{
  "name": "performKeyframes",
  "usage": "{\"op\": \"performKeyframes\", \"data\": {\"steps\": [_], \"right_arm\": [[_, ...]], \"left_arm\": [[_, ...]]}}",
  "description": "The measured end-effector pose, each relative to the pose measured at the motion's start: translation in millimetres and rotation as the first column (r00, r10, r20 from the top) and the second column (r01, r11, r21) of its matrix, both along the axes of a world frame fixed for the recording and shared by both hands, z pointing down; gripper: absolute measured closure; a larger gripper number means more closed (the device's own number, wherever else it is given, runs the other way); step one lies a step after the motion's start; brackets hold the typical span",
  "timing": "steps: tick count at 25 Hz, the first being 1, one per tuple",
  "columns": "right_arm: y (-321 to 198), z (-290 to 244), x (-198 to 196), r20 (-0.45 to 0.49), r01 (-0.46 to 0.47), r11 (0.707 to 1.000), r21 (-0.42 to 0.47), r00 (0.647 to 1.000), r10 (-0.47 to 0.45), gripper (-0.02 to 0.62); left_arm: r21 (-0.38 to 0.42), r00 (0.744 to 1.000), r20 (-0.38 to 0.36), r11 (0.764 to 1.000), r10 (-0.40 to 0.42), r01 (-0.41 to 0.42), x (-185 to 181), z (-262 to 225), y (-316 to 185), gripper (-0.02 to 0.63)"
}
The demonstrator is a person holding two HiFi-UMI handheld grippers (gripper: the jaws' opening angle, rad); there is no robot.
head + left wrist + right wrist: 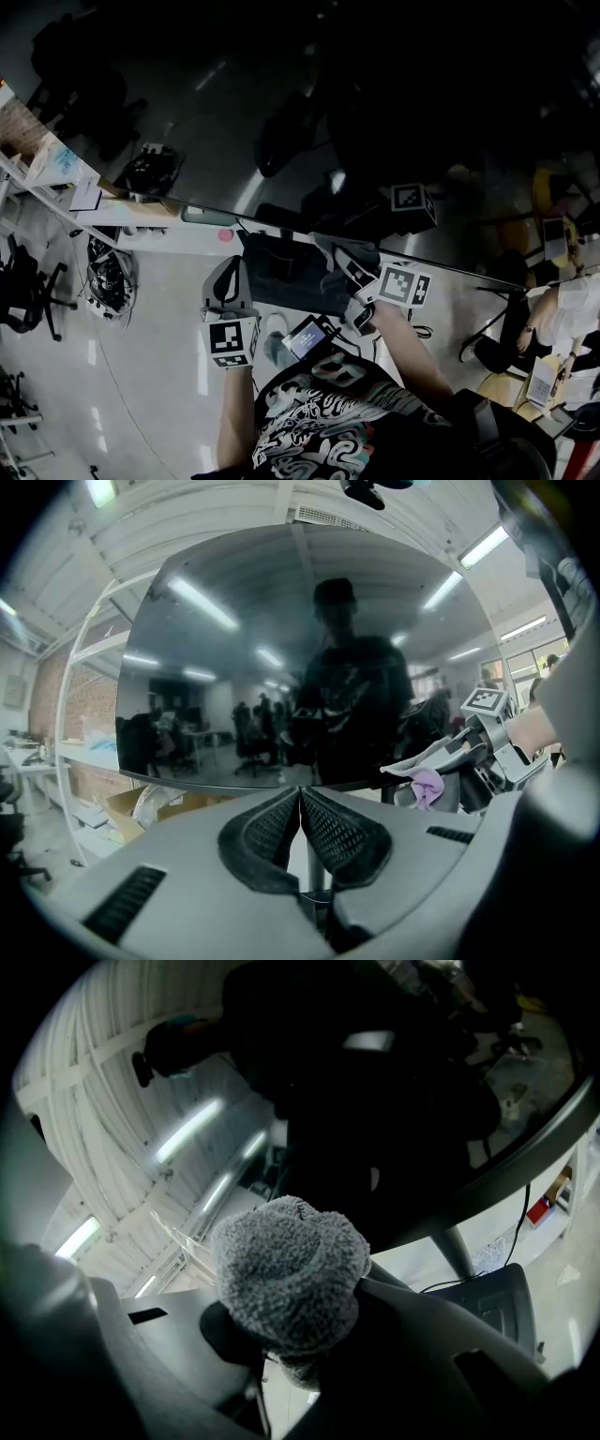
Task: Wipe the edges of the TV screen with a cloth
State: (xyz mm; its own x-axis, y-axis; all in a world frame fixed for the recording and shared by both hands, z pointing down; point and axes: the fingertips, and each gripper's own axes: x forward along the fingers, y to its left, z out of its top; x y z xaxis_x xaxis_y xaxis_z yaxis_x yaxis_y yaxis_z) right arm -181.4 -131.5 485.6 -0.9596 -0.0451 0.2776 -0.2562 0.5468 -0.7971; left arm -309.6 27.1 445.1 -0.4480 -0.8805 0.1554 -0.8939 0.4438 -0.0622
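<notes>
The TV screen (375, 112) is dark and mirror-like; its bottom edge (441, 262) runs diagonally across the head view. My right gripper (336, 251) is shut on a bunched fluffy cloth (291, 1274) and holds it right by the screen's bottom edge (530, 1157); whether the cloth touches it I cannot tell. In the left gripper view the cloth (427, 786) looks pale purple at the right, in front of the screen (281, 639). My left gripper (230, 270) hangs below the screen, its jaws shut (300, 791) with nothing between them.
The TV's dark stand base (281, 272) sits between the two grippers, seen also as the stand (497, 1302). A white shelf (56, 178) with boxes, a coil of cables (111, 277) and a black chair (28, 295) stand left. A seated person (567, 314) is at the right.
</notes>
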Motion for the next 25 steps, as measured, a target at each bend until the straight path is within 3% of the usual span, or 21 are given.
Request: {"op": "performKeyframes", "data": {"steps": [25], "right_arm": [[18.9,-0.2,-44.5,0.004,0.067,0.998,-0.015,0.998,-0.067,0.463]], "left_arm": [[0.007,1.000,-0.022,1.000,-0.009,0.009,-26.4,12.5,-7.7,0.588]]}}
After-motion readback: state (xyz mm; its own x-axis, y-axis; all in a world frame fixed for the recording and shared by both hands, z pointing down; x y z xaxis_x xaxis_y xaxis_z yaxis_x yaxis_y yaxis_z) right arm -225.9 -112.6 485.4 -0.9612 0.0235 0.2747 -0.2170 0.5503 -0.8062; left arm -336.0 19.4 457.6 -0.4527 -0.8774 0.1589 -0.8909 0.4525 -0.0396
